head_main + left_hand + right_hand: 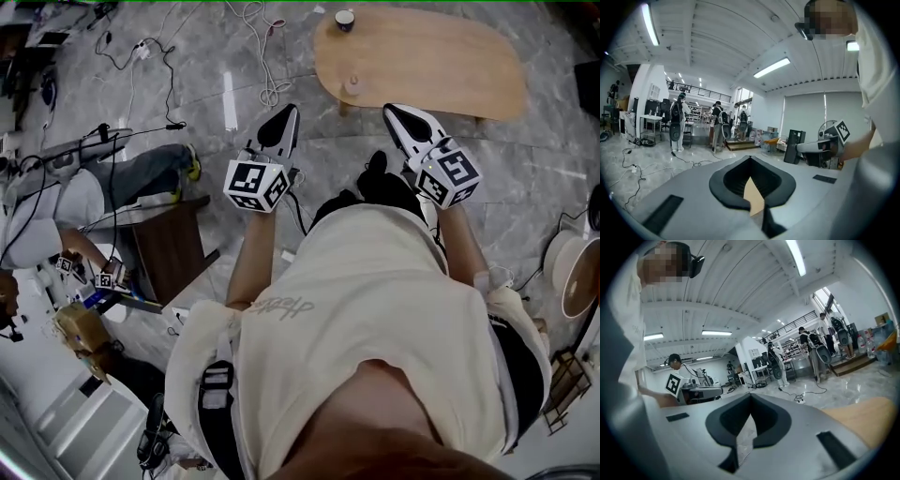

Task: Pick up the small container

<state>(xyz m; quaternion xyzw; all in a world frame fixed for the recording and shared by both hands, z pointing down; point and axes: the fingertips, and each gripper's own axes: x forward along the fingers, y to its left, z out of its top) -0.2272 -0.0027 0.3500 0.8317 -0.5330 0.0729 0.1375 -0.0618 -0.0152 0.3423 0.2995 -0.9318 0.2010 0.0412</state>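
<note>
While you stand short of the low wooden table (pixel 441 66), nothing is in hand. Left gripper (pixel 289 114): jaws pressed together tip to tip, empty. Right gripper (pixel 397 114): likewise closed, nothing between the jaws (its own view shows only floor past the tips). Both point toward the table's near edge.

Small container (pixel 352 86): pale, squat, upright, close to the near edge at the table's left end. Dark cup (pixel 345 19): at the far edge of that same end, well apart from the container, so don't mix them up.

Step in hand, as I read it: the approach. The container sits roughly between your two lines of aim, so settle on one gripper. Spread its jaws before you descend, not at the last moment. Come in low and level, straddle the body, and close gently on its sides. Lift straight up, because it stands so near the edge that a sideways nudge could tip it off.
</note>
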